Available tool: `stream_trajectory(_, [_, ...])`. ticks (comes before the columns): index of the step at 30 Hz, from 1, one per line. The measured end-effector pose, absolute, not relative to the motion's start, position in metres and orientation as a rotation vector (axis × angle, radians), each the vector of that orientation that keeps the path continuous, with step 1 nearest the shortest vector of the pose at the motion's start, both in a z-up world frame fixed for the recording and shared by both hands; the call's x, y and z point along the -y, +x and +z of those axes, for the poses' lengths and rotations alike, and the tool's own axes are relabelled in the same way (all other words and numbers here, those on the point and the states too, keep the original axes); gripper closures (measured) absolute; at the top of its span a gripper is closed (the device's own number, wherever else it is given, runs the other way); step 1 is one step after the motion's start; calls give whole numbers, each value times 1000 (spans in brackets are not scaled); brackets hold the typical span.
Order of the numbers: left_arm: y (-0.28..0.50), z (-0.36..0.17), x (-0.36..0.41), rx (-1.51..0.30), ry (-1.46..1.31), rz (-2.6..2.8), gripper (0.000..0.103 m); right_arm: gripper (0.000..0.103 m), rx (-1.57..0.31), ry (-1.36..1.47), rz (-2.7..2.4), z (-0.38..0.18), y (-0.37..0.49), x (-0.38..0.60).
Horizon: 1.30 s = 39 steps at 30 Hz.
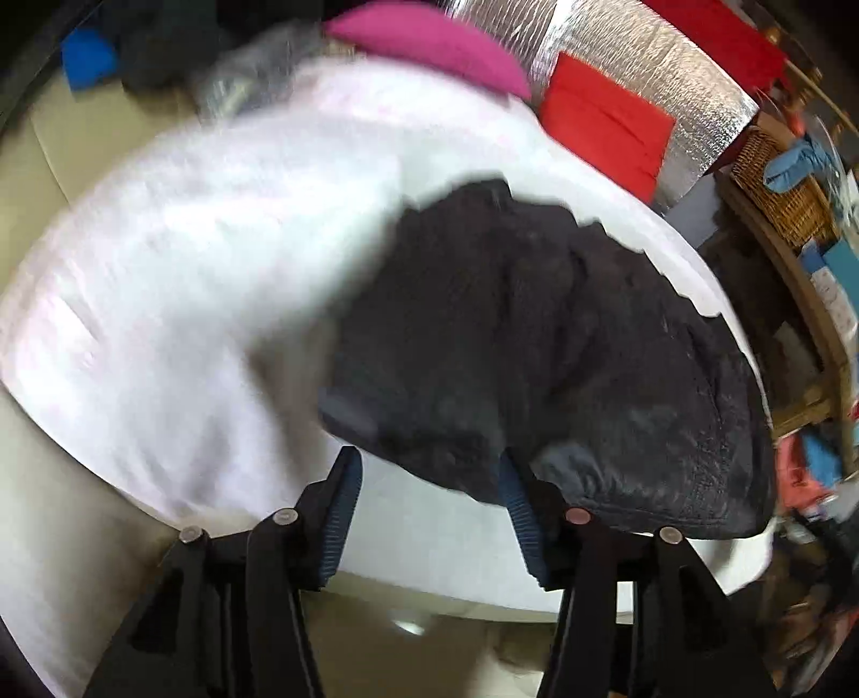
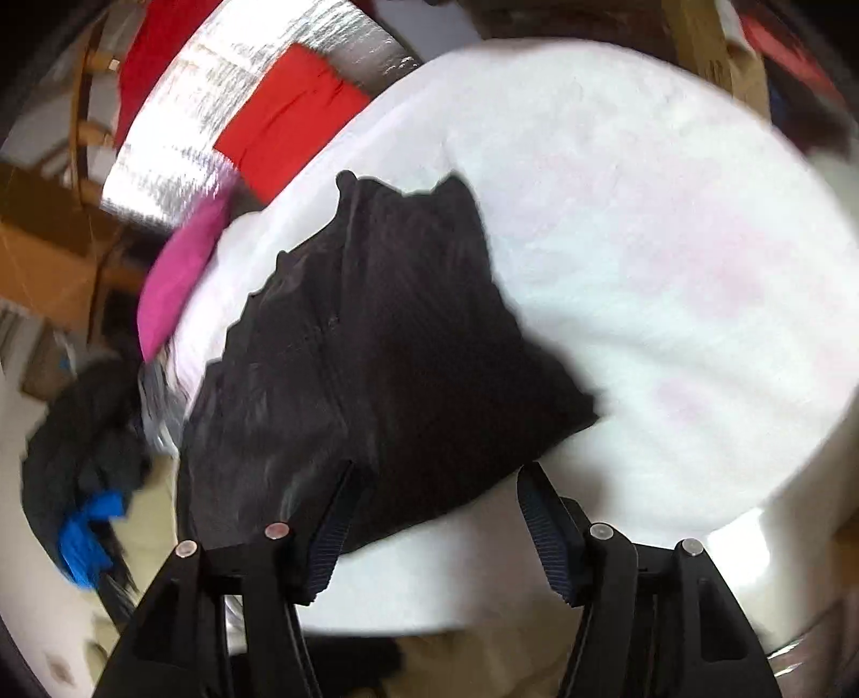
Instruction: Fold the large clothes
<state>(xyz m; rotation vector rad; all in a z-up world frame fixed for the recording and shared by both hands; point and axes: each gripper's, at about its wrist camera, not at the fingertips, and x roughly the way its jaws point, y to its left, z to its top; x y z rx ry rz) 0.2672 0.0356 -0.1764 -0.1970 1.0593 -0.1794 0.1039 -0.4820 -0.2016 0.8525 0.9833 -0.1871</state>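
white table [image 1: 161, 279], silver wall [image 1: 633, 59], wicker basket [image 1: 778, 182]

I'm looking down on a round surface under a white fleecy cover [image 1: 177, 257], faintly pink in patches. A folded black garment [image 1: 537, 343] lies directly on it, toward the near edge. At the far rim a magenta cloth [image 1: 429, 45] rests on the cover, with a blurred grey item [image 1: 241, 80] just beside it to the left. From my right camera the same black garment [image 2: 376, 349] sits left of the middle of the white cover [image 2: 671, 241], the magenta cloth [image 2: 177, 284] at its left edge.
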Motion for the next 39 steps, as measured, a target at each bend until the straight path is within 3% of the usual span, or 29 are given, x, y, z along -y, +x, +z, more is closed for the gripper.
stream_trajectory(1, [272, -165, -38, -1035, -166, -159, 38, 36, -965, 845, -189, -193, 103, 488])
stream_trajectory(3, [283, -145, -40, -981, -145, -149, 31, 19, -894, 830, -204, -169, 113, 503])
stream_trajectory(5, [314, -132, -31, -944, -115, -146, 18, 19, -855, 792, -209, -156, 136, 508])
stream_trajectory(13, [466, -165, 14, -1076, -114, -114, 18, 19, -884, 742, -216, -180, 291, 519])
stream_trajectory(20, [512, -195, 46, -1164, -114, -195, 18, 19, -1008, 703, -214, -227, 378, 536])
stream_trajectory(26, [524, -213, 68, -1223, -111, -281, 18, 19, -1075, 755, -103, -259, 399, 539])
stream_trajectory(27, [523, -214, 71, -1214, -88, -283, 20, 19, -1077, 750, -77, -261, 401, 536])
stream_trajectory(28, [523, -214, 73, -1207, -78, -276, 28, 21, -1072, 747, -61, -262, 399, 536])
stream_trajectory(29, [523, -214, 72, -1202, -76, -255, 43, 31, -1054, 737, -36, -260, 400, 532])
stream_trajectory(30, [523, -213, 70, -1196, -73, -232, 51, 40, -1052, 706, -43, -257, 400, 528])
stream_trajectory(31, [523, -213, 66, -1187, -74, -208, 65, 43, -1058, 678, -55, -256, 402, 525])
stream_trajectory(32, [523, -212, 63, -1181, -82, -197, 74, 62, -1076, 626, -64, -255, 402, 519])
stream_trajectory(33, [523, -211, 59, -1172, -113, -202, 77, 74, -1085, 600, -65, -254, 404, 515])
stream_trajectory(35, [521, -204, 52, -1139, -178, -228, 90, 78, -1063, 583, -92, -243, 402, 513])
stream_trajectory(39, [512, -173, 56, -1007, -173, -240, 94, 82, -942, 527, -124, -210, 395, 509])
